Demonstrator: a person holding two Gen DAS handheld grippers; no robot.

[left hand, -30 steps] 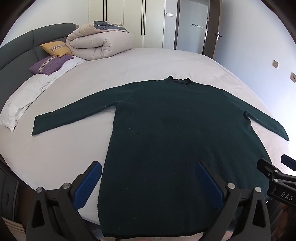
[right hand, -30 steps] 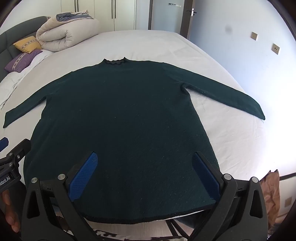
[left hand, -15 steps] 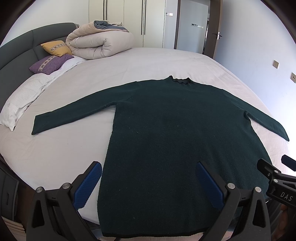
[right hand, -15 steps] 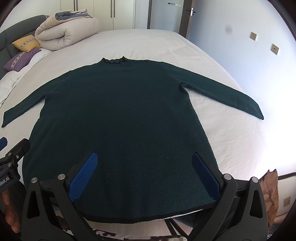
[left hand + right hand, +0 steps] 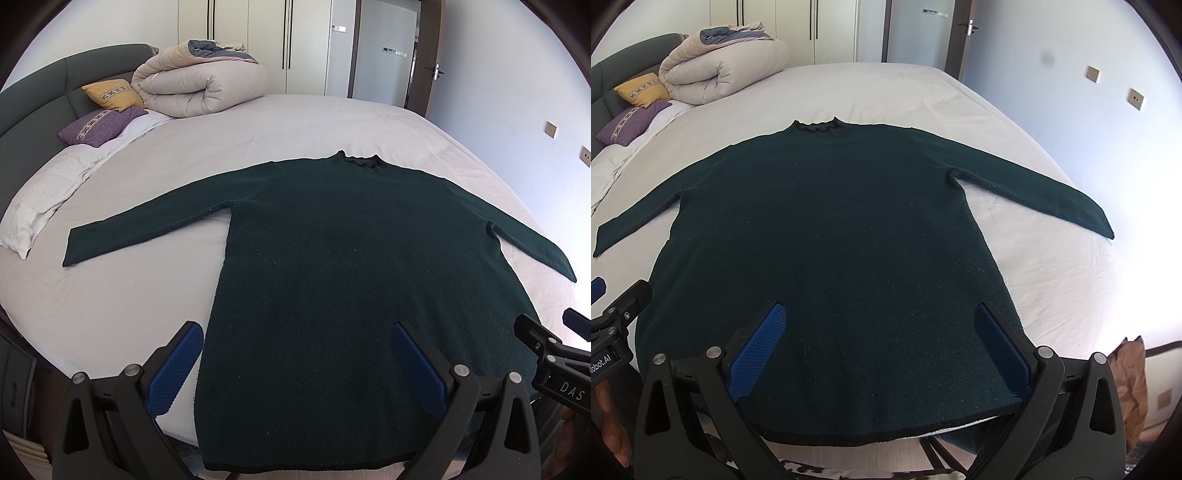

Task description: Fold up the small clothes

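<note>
A dark green long-sleeved sweater (image 5: 351, 258) (image 5: 827, 229) lies flat on the white bed (image 5: 295, 122) (image 5: 879, 88), collar far, hem at the near edge, both sleeves spread out sideways. My left gripper (image 5: 295, 363) hovers open above the hem's left part, its blue pads (image 5: 175, 369) wide apart and empty. My right gripper (image 5: 879, 349) hovers open above the hem's right part, nothing between its blue pads (image 5: 1003, 350). Each gripper shows at the edge of the other's view.
A rolled beige duvet (image 5: 199, 85), a yellow cushion (image 5: 112, 94) and a purple cushion (image 5: 98, 125) lie at the head of the bed by the dark headboard (image 5: 33, 110). White wardrobes and a door stand behind. A hand (image 5: 609, 424) holds the left gripper.
Both grippers have crept slightly forward over the hem; the sweater lies unmoved and both grippers stay open.
</note>
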